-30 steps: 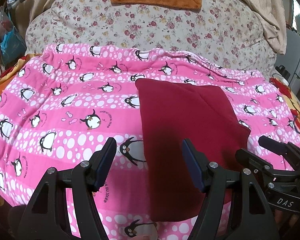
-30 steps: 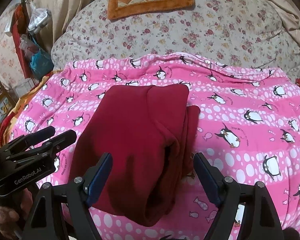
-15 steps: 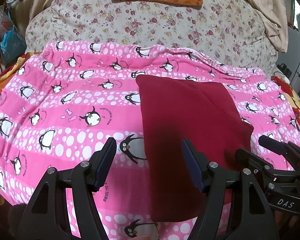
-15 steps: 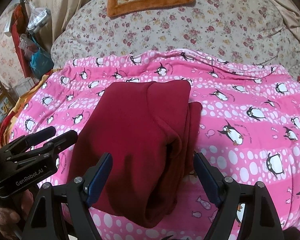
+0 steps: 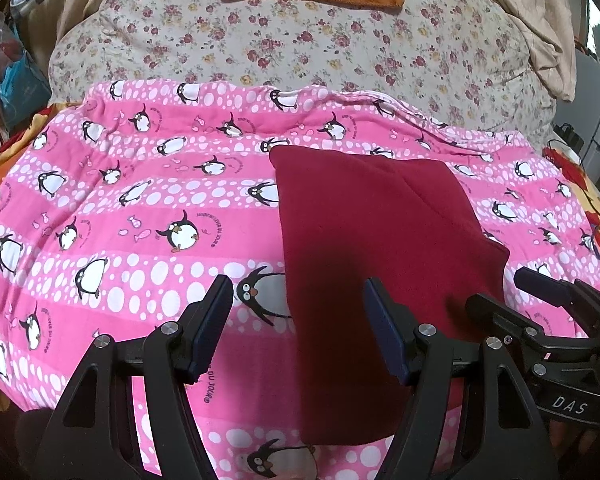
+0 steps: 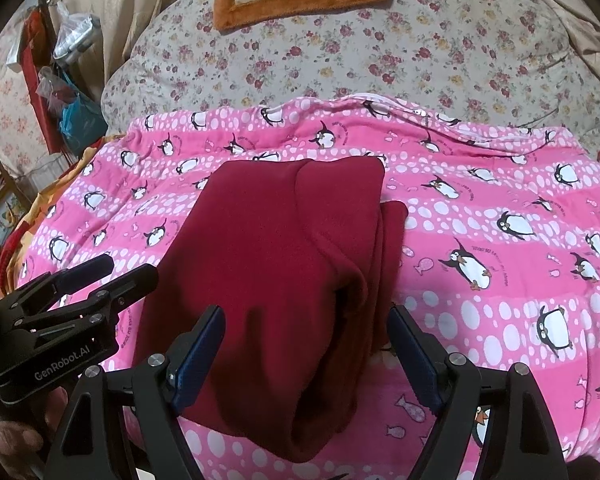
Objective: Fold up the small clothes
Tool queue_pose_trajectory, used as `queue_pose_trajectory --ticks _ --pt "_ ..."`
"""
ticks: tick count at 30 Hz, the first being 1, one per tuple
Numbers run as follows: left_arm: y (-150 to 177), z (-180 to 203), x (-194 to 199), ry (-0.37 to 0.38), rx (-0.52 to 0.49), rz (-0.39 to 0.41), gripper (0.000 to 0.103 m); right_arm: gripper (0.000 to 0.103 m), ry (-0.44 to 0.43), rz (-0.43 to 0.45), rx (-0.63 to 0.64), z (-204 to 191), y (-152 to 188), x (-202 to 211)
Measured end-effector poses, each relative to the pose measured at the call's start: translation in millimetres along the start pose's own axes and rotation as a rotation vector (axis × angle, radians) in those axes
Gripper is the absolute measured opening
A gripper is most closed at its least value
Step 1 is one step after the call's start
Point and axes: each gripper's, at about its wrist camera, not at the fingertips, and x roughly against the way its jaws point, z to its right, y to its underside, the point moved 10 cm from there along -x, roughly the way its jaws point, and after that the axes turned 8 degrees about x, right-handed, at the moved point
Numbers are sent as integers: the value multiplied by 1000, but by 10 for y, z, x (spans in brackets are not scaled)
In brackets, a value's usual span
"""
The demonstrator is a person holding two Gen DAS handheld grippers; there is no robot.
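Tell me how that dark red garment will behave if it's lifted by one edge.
The dark red garment is probably floppy: its folded layers sag and curl at the right edge, so they would likely fall open. It looks like thick fleece, so likely grippy, not slippery, on the penguin blanket.

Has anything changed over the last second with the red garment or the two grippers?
Nothing visibly changed. The folded dark red garment still lies on the penguin blanket, and the left gripper and right gripper still hover open above it, holding nothing.
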Motion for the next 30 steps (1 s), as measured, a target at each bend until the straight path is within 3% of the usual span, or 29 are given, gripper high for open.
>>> queue_pose_trajectory --ticks 30 --pt "46 -14 -74 -1 -23 -16 68 81 -18 -18 -15 18 31 -62"
